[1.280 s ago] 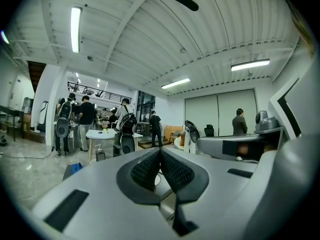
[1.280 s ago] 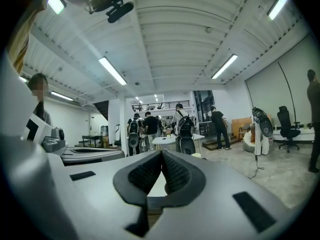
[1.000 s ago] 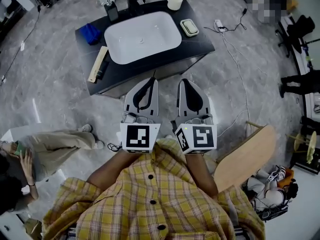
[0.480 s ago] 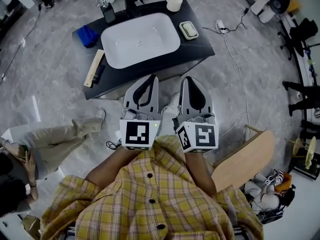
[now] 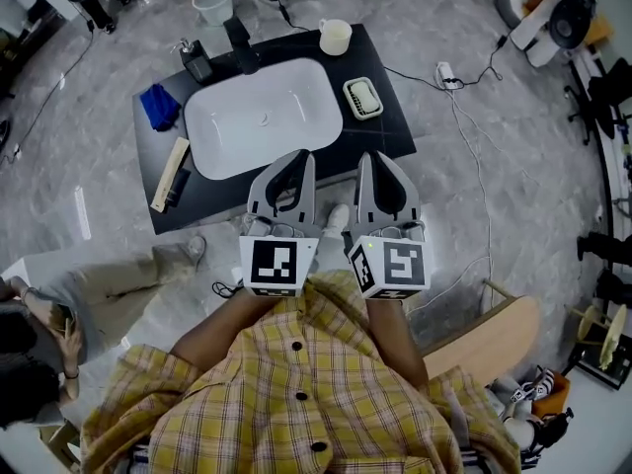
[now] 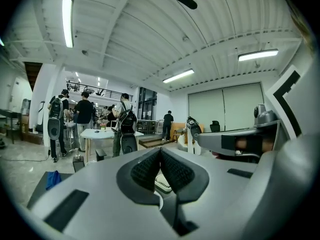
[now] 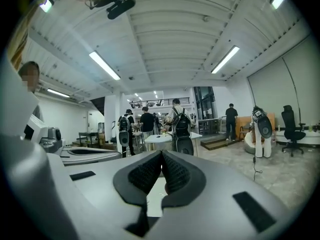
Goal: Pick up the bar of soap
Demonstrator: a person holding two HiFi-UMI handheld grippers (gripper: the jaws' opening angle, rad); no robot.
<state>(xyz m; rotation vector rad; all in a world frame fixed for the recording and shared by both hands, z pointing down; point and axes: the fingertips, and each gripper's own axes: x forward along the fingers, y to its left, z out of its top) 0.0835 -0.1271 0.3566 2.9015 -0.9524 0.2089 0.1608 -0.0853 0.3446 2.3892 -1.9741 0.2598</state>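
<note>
One soap bar point(image 5: 362, 98) — flat | long axis along sink point(image 5: 237, 131) side

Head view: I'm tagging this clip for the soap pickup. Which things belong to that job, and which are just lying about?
For the job: bar of soap, soap dish, left gripper and right gripper, both shut and empty.

Just lying about: mug, blue cloth, wooden strip, power strip on the floor.
</note>
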